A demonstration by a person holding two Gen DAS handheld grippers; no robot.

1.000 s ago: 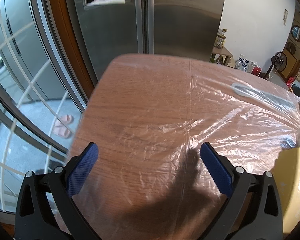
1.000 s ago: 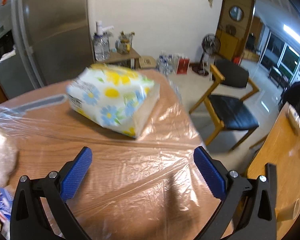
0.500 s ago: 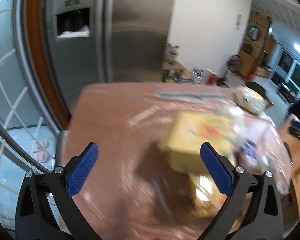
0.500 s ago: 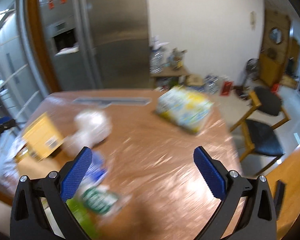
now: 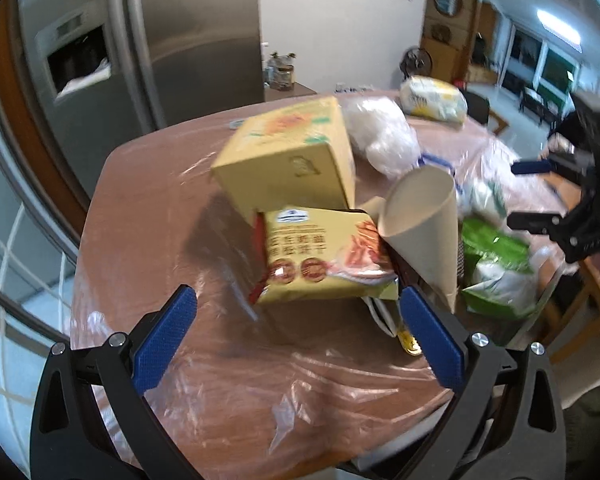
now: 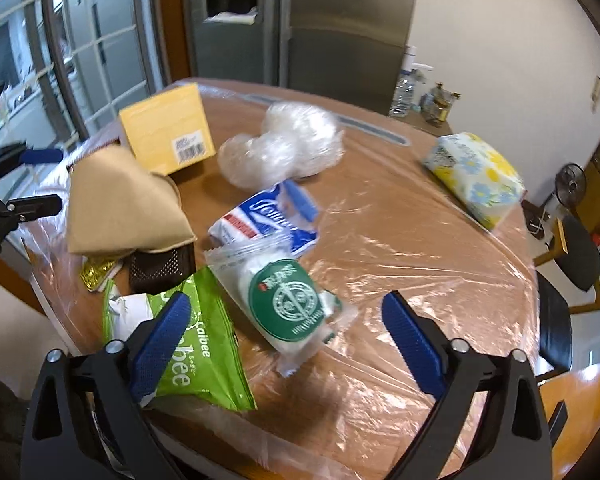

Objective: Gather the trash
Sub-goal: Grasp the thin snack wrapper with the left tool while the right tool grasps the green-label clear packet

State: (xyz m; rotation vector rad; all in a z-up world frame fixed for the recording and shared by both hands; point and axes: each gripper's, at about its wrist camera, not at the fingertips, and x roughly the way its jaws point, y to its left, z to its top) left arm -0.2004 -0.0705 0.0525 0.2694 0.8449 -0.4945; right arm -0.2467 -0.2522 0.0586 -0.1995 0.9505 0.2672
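Left gripper (image 5: 296, 318) jaws wide, empty; right gripper (image 6: 286, 326) jaws closing above wrapper (image 6: 288, 304) on desk (image 6: 420, 240).

Home kitchen-dining room, steel fridge (image 6: 340, 20), wooden table (image 6: 400, 208), chair (image 6: 580, 256)

The brown paper cone (image 6: 116, 204) hides most of the black mesh object (image 6: 160, 268) under it.
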